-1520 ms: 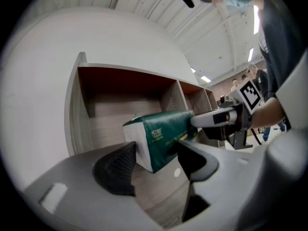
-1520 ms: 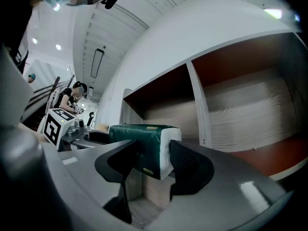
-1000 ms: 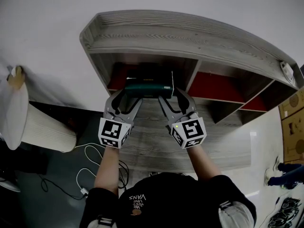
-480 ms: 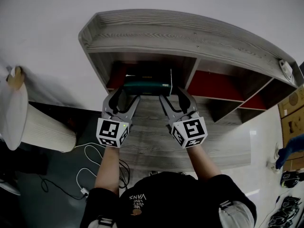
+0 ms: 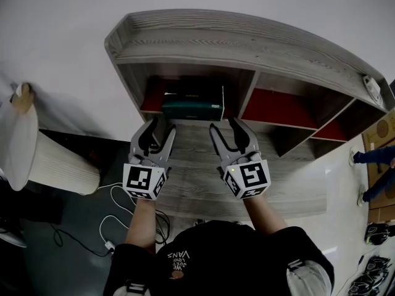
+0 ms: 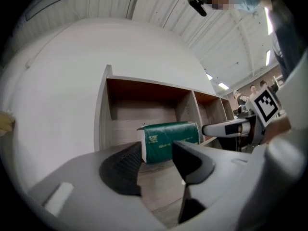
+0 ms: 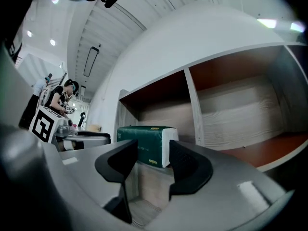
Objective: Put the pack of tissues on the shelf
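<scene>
The pack [image 5: 192, 106] lies in the left compartment [image 5: 153, 96] of the shelf [image 5: 185, 42], at its front edge, touching neither gripper. The left gripper [image 5: 160, 126] has its jaws apart with nothing between them, and they have just been closing part-way. The right gripper [image 5: 226, 125] has its jaws apart and empty. Placement looks complete. To finish, draw both grippers back level and straight, clear of the pack's ends, so nothing drags it off.

We note pack of tissues [image 5: 192, 106] lying across front edge of left compartment of shelf [image 5: 185, 45]. Gaps at both its ends, room above it under top board. Divider [image 5: 245, 97] walls compartment's right side. Middle compartment [image 5: 278, 106] beyond divider open to us. Lower board [image 5: 191, 184] before compartments unobstructed; we could pass there.
</scene>
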Action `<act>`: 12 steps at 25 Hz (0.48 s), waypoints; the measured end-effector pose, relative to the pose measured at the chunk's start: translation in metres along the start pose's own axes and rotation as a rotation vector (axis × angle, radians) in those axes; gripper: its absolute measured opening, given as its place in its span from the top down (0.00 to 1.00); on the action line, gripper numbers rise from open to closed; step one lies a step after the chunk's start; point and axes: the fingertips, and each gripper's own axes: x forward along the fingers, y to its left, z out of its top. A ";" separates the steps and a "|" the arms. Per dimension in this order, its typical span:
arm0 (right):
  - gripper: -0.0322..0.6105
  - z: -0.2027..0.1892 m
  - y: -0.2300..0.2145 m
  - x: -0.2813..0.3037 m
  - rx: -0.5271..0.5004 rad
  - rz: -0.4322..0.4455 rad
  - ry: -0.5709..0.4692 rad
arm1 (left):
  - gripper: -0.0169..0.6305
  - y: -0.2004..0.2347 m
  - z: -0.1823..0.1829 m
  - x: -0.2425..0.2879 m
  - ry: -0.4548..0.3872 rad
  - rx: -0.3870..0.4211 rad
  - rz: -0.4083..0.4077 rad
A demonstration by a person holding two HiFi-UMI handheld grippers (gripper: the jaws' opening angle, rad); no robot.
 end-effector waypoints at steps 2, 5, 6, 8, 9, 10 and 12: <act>0.69 0.000 0.002 -0.002 -0.001 0.001 -0.003 | 0.70 -0.003 0.003 -0.002 -0.012 0.006 0.001; 0.76 -0.003 0.004 0.000 -0.008 0.004 0.002 | 0.79 -0.007 0.004 0.000 -0.015 0.015 -0.004; 0.82 -0.004 0.004 0.001 -0.011 0.002 0.006 | 0.81 -0.008 0.004 0.001 -0.013 0.018 -0.007; 0.93 -0.007 0.004 0.004 -0.014 -0.001 0.015 | 0.87 -0.010 0.003 0.004 -0.010 0.025 -0.011; 0.94 -0.008 0.005 0.005 -0.014 0.000 0.022 | 0.90 -0.010 0.003 0.006 -0.008 0.027 -0.013; 0.94 -0.010 0.005 0.007 -0.015 0.001 0.028 | 0.89 -0.011 0.002 0.008 -0.005 0.028 -0.014; 0.94 -0.011 0.005 0.010 -0.016 0.001 0.036 | 0.90 -0.011 0.001 0.011 0.006 0.029 -0.020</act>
